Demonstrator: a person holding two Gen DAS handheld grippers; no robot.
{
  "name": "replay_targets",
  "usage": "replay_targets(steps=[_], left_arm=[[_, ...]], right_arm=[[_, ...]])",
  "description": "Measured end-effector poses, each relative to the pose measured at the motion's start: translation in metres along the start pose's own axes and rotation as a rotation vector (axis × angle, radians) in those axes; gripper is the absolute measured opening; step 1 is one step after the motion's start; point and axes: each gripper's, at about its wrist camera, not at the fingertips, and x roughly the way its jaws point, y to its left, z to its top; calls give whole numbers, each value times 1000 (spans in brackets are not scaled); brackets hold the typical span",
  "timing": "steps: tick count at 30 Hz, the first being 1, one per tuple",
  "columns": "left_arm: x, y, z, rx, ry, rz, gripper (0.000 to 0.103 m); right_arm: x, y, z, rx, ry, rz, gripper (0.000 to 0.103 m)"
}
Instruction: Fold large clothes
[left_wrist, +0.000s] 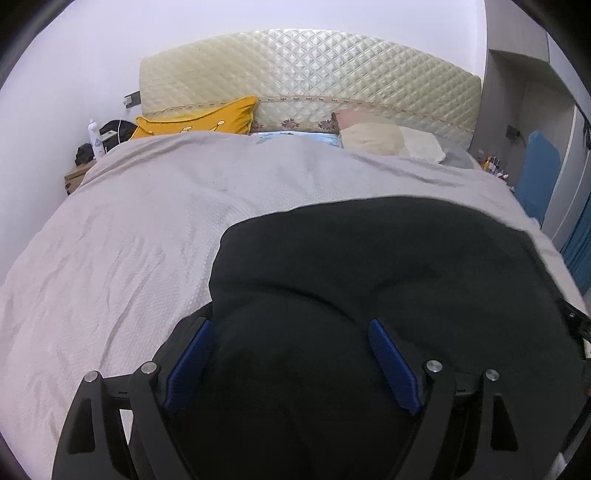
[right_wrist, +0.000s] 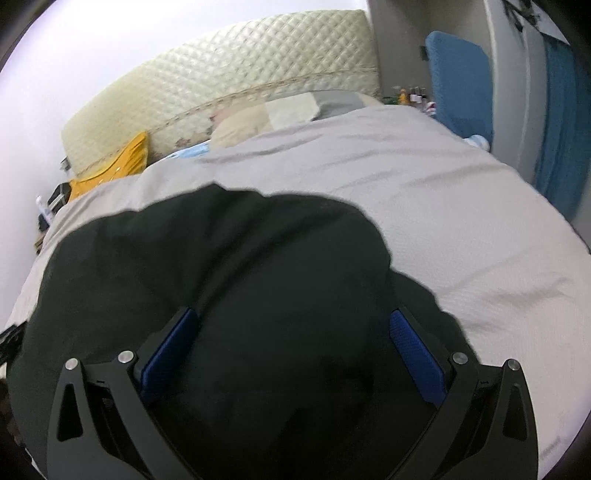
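On the near half of the bed, a large black garment (left_wrist: 369, 266) lies bunched in soft mounds, its far edge ragged against the grey bedspread (left_wrist: 147, 221). Fabric looks thick, limp and matte; probably moderately heavy for cloth, not slippery, nothing fragile. It will sag and drag if lifted from the middle, so best hold is likely a hem or corner at the outer edges, one per side, pinching a single layer. Left gripper (left_wrist: 290, 325) hangs over the cloth with jaws spread wide, blue pads (left_wrist: 391, 365) not pinching anything. Right gripper (right_wrist: 295, 314) likewise, jaws wide apart above the black heap, nothing clamped. Beyond: yellow pillow (left_wrist: 207, 120), beige pillow (left_wrist: 388, 142), quilted headboard (left_wrist: 314, 77).
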Motion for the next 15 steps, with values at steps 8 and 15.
replay_targets(steps=[8,15], left_arm=[[-114,-23,16,30,-139,9,85],[-213,-42,15,67,-251,-3,91]], right_arm=[[-91,28,29,-76,-118,45,103],[-199,38,35,-104,-236,56,103]])
